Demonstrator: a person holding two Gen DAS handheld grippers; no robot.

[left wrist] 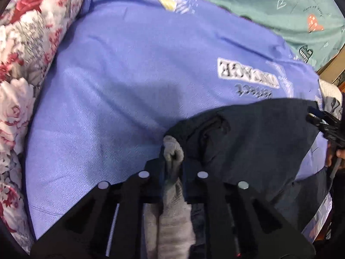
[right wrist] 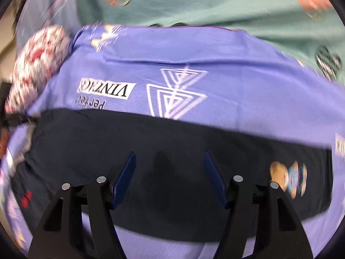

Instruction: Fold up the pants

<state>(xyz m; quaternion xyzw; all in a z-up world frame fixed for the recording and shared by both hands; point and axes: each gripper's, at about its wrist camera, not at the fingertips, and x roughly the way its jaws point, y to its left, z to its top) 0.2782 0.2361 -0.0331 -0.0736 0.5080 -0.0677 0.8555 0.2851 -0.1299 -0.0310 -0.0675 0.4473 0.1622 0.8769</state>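
Dark navy pants (right wrist: 172, 151) lie across a purple-blue bedsheet (right wrist: 194, 49), with a small cartoon patch (right wrist: 289, 177) near their right end. In the left wrist view the pants (left wrist: 258, 133) spread to the right and their grey waistband (left wrist: 172, 149) is bunched between the fingers. My left gripper (left wrist: 172, 164) is shut on that grey waistband and lifts it a little. My right gripper (right wrist: 169, 161) is open, its blue pads (right wrist: 127, 172) spread just above the middle of the pants. The right gripper also shows at the right edge of the left wrist view (left wrist: 323, 120).
A rolled floral quilt (left wrist: 25, 64) lies along the left of the sheet and shows in the right wrist view (right wrist: 36, 64). A teal heart-print sheet (left wrist: 280, 4) covers the bed behind, also in the right wrist view (right wrist: 215, 4).
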